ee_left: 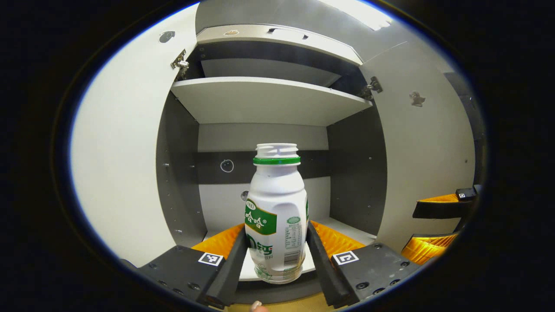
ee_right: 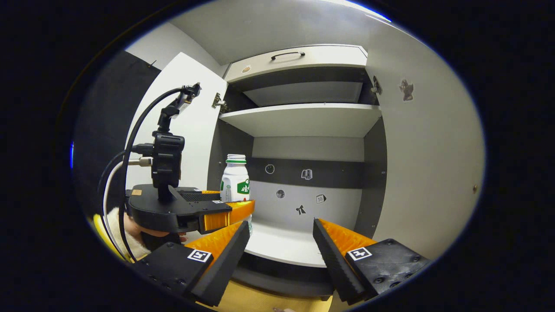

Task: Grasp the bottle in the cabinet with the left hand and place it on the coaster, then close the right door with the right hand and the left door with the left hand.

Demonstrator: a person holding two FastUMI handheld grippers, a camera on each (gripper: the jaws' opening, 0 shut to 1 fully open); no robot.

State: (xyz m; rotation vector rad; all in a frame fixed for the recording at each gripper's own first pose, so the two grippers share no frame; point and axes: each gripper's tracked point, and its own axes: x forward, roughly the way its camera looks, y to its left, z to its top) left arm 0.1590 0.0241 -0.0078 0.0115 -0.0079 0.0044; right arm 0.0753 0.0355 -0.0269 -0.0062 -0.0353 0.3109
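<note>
Stage: grasp step, first of the task. In the left gripper view the bottle (ee_left: 276,214) stands upright at centre frame, on the front edge of the cabinet's lower shelf (ee_left: 347,229), between the two fingers of the left gripper (ee_left: 277,255). Both fingers lie against the bottle's lower body, one on each side, so I judge the jaws clamped on it; whether it is lifted off the shelf cannot be told. The bottle has no cap, only a green ring under the open neck.

In the right gripper view the same bottle (ee_right: 235,184) shows at centre left, with the left gripper (ee_right: 217,212) around its lower part and a hand (ee_right: 130,229) holding that tool at lower left. The right gripper (ee_right: 281,242) hangs in front of the cabinet with jaws spread wide and nothing between them.

Left to do: carry the bottle to the coaster, then shut both doors. Left door (ee_left: 121,143) and right door (ee_left: 425,151) both stand swung out.

Obstacles: the upper shelf (ee_left: 269,99) sits above the bottle, so judged exit path is straight back. The open doors flank it on both sides. Open neck: keep upright.
</note>
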